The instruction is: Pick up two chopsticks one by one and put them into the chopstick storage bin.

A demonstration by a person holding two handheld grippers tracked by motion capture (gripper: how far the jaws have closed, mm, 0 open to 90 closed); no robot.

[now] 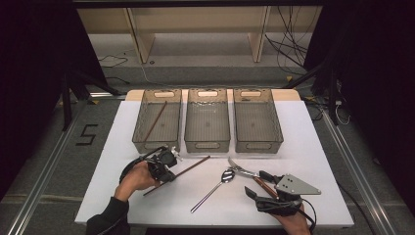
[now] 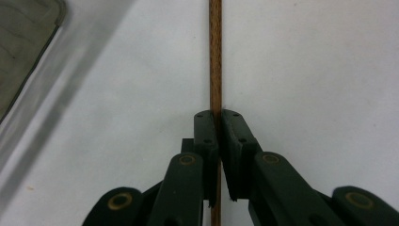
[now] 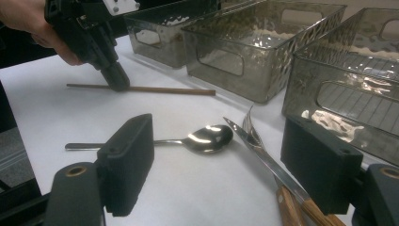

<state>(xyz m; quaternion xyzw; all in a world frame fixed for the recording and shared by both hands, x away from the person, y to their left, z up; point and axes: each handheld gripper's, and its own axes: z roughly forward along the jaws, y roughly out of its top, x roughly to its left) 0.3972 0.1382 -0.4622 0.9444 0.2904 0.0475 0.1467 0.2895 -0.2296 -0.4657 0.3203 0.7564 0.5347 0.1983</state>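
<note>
Left gripper: my left gripper [image 2: 218,123] is clamped on the chopstick [image 2: 215,56], its pads pressing the stick from both sides.
Chopstick: it lies flat on the white surface [image 1: 313,147], just in front of the left bin [image 1: 157,120].
Right gripper: my right gripper [image 3: 226,165] is spread wide and holds nothing.
Between its jaws: a spoon [image 3: 207,139], a knife [image 3: 263,155] and a fork [image 3: 249,125] lie on the surface.
Bins: three stand side by side; a second chopstick [image 1: 155,121] rests in the left one.
</note>
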